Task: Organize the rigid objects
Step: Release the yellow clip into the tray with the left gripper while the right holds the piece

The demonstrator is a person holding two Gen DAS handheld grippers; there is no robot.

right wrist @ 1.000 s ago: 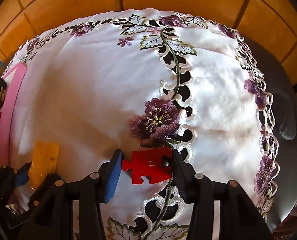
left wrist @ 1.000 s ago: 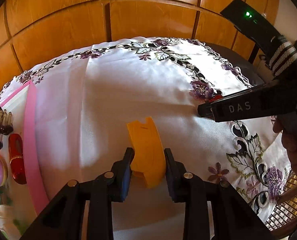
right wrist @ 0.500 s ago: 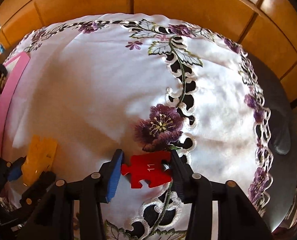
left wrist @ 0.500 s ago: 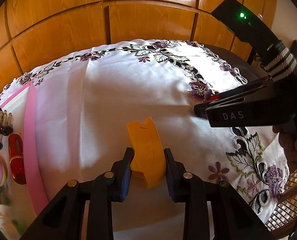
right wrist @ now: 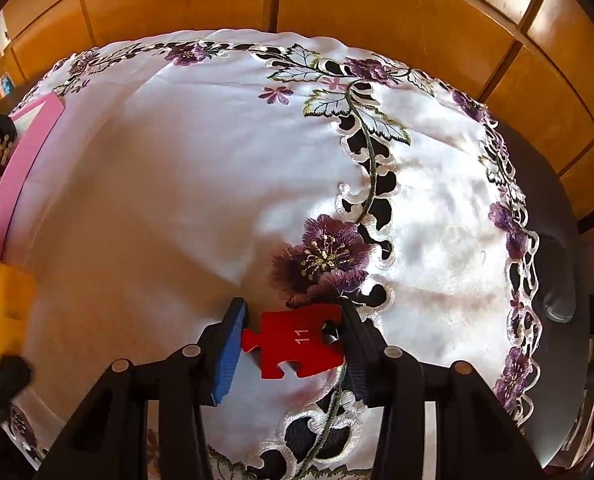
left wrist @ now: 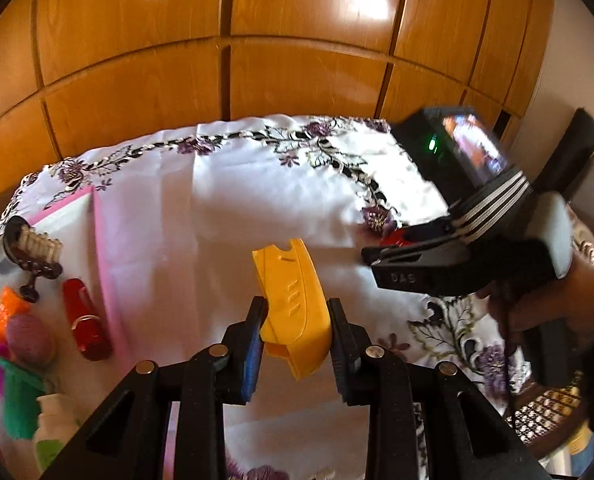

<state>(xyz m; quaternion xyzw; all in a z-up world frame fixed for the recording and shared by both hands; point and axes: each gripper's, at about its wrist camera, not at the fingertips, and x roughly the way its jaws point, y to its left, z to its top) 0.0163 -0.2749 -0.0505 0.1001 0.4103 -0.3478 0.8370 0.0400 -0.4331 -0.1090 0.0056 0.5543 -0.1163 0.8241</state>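
My left gripper (left wrist: 295,330) is shut on a yellow plastic piece (left wrist: 293,300) and holds it above the white embroidered tablecloth (left wrist: 217,220). My right gripper (right wrist: 293,344) is shut on a red puzzle piece (right wrist: 297,340) marked 11, above a purple embroidered flower (right wrist: 325,252). The right gripper also shows in the left wrist view (left wrist: 381,256), to the right of the yellow piece, with the red piece (left wrist: 397,236) in it. The yellow piece shows blurred at the left edge of the right wrist view (right wrist: 1,312).
A pink-rimmed tray (left wrist: 101,256) at the left holds a red case (left wrist: 85,324), a dark hair comb (left wrist: 33,248) and other small toys. Wooden wall panels (left wrist: 297,60) stand behind the table. A wicker chair (left wrist: 545,416) is at lower right.
Both grippers have lifted with their pieces still held. The left gripper has tilted up and the tray now shows closer. The right gripper has risen beside it.
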